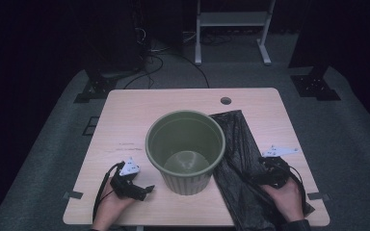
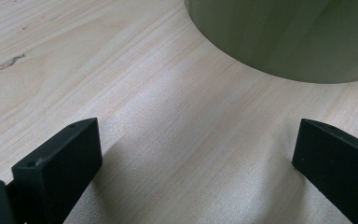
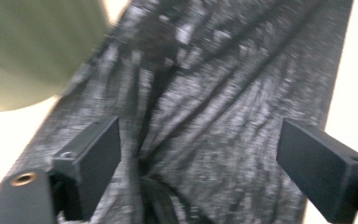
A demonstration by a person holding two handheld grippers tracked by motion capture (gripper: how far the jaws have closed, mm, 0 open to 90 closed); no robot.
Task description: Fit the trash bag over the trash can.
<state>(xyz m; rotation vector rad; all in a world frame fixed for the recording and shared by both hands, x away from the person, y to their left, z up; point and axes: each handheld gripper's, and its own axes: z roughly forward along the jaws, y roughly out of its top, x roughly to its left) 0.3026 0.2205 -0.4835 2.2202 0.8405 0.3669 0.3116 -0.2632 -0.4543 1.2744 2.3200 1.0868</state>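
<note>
1. Seen from the high view, a green bucket point(image 1: 185, 150) stands upright and empty near the middle of a pale wooden table point(image 1: 135, 108). A black plastic bag point(image 1: 241, 163) lies flat and creased on the table just right of the bucket, its left edge touching or slipping under the bucket's side, its near end reaching the table's front edge. The left gripper point(image 1: 142, 190) rests on the table just left of the bucket's base, held in the person's left hand point(image 1: 110, 204), its jaws pointing toward the bucket. The right gripper point(image 1: 270, 171) sits over the bag, right of the bucket, with the right hand point(image 1: 286, 197) behind it. How its jaws stand cannot be made out from here.

2. From the left gripper view, the left gripper point(image 2: 193, 154) has its jaws spread wide, with bare table point(image 2: 121, 70) between them. The bucket's rounded green wall point(image 2: 284, 37) lies ahead and to the right, apart from both jaws.

3. From the right gripper view, which is blurred, the right gripper point(image 3: 198, 158) has its jaws spread wide over the wrinkled bag point(image 3: 223, 93), with neither pad pressing on it. The bag's folds gather toward a point between the jaws. The bucket point(image 3: 32, 46) sits at upper left, beside the bag's edge.
</note>
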